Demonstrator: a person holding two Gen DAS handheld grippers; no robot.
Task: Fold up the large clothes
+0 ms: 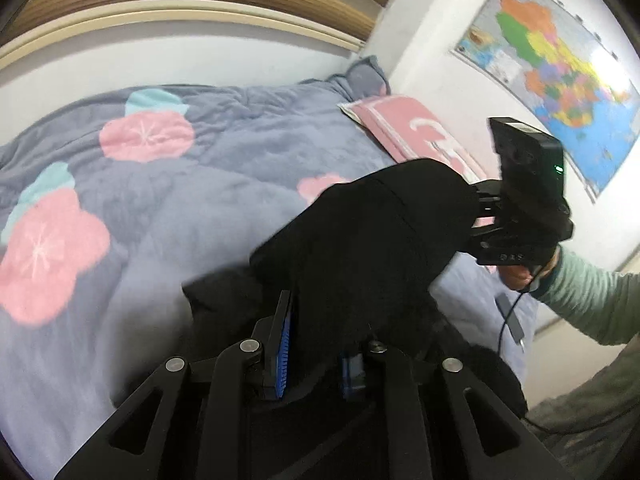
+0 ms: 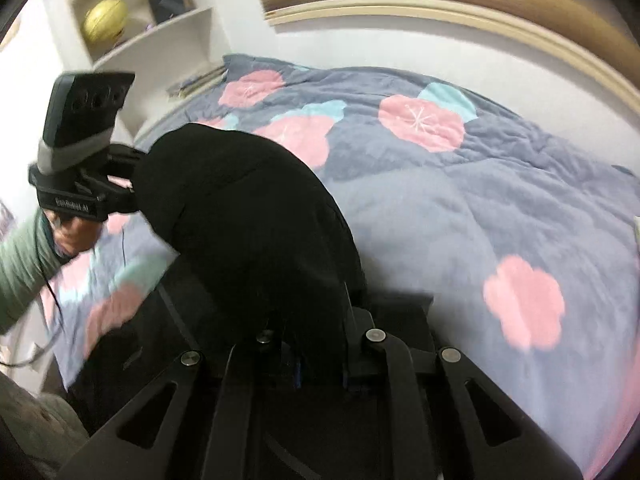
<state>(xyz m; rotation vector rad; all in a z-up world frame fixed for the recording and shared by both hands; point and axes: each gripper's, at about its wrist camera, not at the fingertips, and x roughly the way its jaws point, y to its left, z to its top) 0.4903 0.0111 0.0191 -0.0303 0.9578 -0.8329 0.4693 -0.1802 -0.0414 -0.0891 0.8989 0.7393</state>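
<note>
My left gripper (image 1: 312,364) has its fingers (image 1: 280,344) closed on the near edge of the black garment (image 1: 360,240), which stretches up and right to my right gripper (image 1: 476,216). From the right wrist, my right gripper (image 2: 320,364) pinches the same cloth (image 2: 248,220), which runs left to the other gripper (image 2: 128,184). The garment hangs above the flowered quilt (image 1: 200,200) on the bed. Only the left view shows the wall map (image 1: 560,72) and pink pillow (image 1: 408,128); only the right shows shelves (image 2: 160,40) with a yellow ball (image 2: 105,20).
</note>
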